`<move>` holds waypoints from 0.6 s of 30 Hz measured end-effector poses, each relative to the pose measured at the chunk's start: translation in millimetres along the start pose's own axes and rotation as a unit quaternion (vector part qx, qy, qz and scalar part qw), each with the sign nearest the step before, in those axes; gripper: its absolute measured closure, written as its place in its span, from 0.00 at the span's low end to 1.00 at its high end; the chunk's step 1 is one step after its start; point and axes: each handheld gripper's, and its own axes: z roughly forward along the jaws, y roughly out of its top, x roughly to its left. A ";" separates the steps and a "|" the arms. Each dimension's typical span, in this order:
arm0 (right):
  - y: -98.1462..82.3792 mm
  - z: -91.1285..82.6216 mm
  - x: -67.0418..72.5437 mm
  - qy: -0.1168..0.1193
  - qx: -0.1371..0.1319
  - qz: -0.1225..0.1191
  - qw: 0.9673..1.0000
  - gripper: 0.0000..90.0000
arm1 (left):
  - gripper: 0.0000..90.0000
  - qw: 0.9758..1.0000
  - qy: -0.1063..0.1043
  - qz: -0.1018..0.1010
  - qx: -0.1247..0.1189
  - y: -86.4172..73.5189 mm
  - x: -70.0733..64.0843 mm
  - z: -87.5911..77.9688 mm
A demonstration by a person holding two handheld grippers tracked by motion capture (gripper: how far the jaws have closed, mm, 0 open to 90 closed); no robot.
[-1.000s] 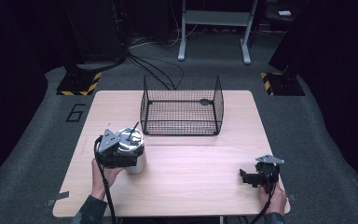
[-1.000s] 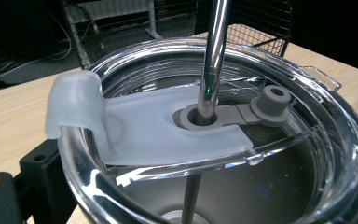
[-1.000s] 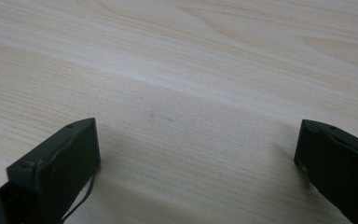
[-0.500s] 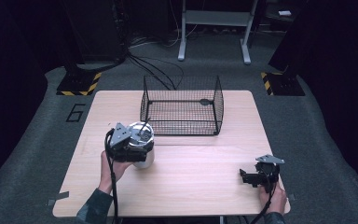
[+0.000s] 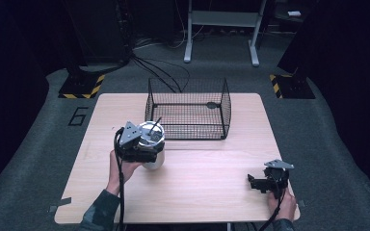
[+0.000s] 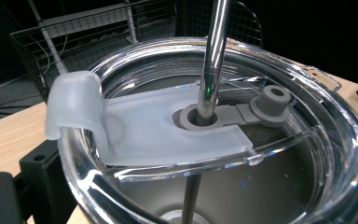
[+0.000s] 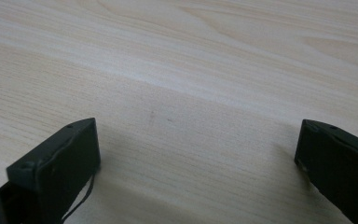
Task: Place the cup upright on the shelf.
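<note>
A steel tumbler [image 5: 152, 133] with a clear lid and a metal straw stands upright in the grasp of my left gripper [image 5: 147, 153], at the table's left middle, just in front of the wire basket's left front corner. In the left gripper view the lid [image 6: 168, 126] and the straw [image 6: 214, 56] are very close, with one black jaw low at the left. I cannot tell whether the tumbler's base touches the table. My right gripper [image 5: 256, 183] rests open at the front right, and its jaws stand wide apart over bare wood [image 7: 196, 158].
A black wire basket [image 5: 188, 120] stands open-topped at the back middle of the wooden table [image 5: 212, 192], with a small dark thing lying inside it. Beyond the table are cables and a stand's legs on grey floor.
My left gripper has carried the tumbler to the right and away from the person, up to the basket's front left corner. The right gripper has stayed still.
</note>
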 end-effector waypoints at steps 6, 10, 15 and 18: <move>0.0 0.1 -0.1 0.000 0.000 -0.001 1.000 0.00 | 0.04 1.000 -0.008 0.001 -0.001 5.7 -0.3 4.9; 0.0 0.0 0.0 0.000 0.000 0.000 1.000 0.00 | 0.04 1.000 -0.011 0.002 -0.004 8.8 -0.9 9.3; 0.0 0.1 -0.1 0.000 0.000 0.000 1.000 0.00 | 0.04 1.000 -0.019 0.001 0.001 12.8 -2.0 13.5; 0.0 0.0 0.0 0.000 0.000 0.000 1.000 0.00 | 0.04 1.000 -0.021 -0.001 -0.002 15.4 -3.4 16.2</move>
